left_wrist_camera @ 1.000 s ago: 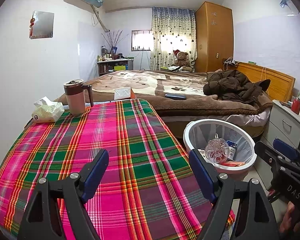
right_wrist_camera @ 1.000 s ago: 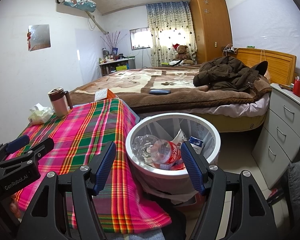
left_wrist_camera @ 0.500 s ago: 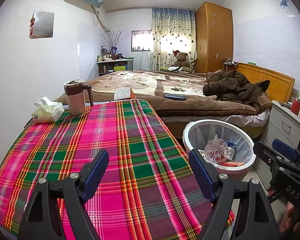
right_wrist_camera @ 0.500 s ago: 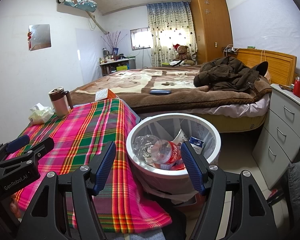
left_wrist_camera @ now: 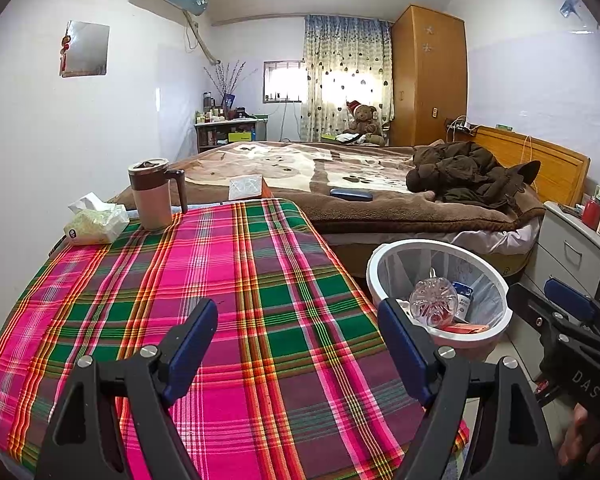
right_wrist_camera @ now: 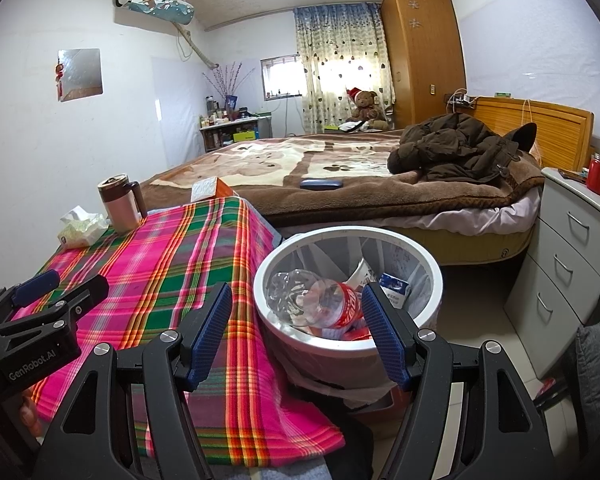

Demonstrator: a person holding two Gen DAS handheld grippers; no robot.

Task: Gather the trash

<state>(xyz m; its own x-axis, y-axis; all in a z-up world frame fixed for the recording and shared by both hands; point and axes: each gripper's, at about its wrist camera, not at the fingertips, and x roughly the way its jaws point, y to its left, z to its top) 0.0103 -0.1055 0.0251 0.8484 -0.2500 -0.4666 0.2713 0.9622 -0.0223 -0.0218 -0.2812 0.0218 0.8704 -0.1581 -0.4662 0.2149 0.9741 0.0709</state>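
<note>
While both grippers' fingers gape empty, their bodies read "GenRobot.AI" (right_wrist_camera: 32, 364) and "DAS" (left_wrist_camera: 586, 384).

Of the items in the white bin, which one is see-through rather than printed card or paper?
The clear plastic bottle with the red label, lying on its side atop the rest in the white bin. The blue-and-white carton beside it is opaque.

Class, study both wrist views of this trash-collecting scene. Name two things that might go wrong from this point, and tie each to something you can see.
1. The plastic bottle lies high in the white bin, near its rim; anything dropped on top might roll out onto the floor.
2. The mug and tissue pack stand at the far end of the plaid tablecloth; the open left hand-held gripper, reaching over there, may mistake them for trash or knock the mug over.
</note>
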